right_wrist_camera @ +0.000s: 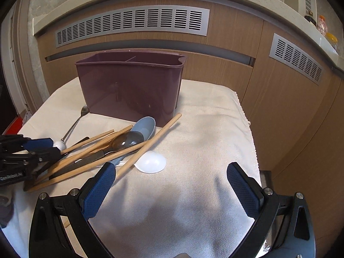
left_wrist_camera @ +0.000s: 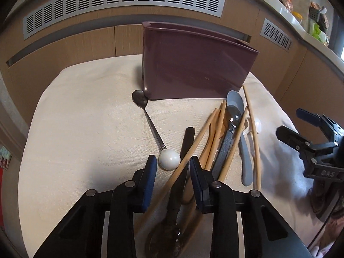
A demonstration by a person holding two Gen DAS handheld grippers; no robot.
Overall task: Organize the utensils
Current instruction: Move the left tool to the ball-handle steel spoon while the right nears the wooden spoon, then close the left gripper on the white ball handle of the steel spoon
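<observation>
A purple utensil holder (left_wrist_camera: 193,64) (right_wrist_camera: 131,88) stands at the back of a cream cloth (left_wrist_camera: 86,118) (right_wrist_camera: 193,129). In front of it lies a pile: wooden chopsticks (left_wrist_camera: 231,150) (right_wrist_camera: 150,143), a grey-blue spoon (left_wrist_camera: 235,101) (right_wrist_camera: 146,124), a metal spoon with a speckled handle (left_wrist_camera: 233,116) (right_wrist_camera: 129,139), a dark-handled utensil (left_wrist_camera: 187,142) and a white plastic spoon (right_wrist_camera: 151,161). A metal spoon with a white ball end (left_wrist_camera: 150,126) (right_wrist_camera: 74,124) lies to the left. My left gripper (left_wrist_camera: 173,163) (right_wrist_camera: 46,147) is open, its fingers either side of the dark utensil and a chopstick. My right gripper (right_wrist_camera: 172,172) (left_wrist_camera: 292,122) is open and empty, right of the pile.
Wooden cabinet fronts with grey vent grilles (left_wrist_camera: 124,2) (right_wrist_camera: 133,21) rise close behind the cloth. A counter (left_wrist_camera: 301,19) at the upper right holds jars and small items. The cloth's right edge (right_wrist_camera: 247,118) drops off beside the cabinets.
</observation>
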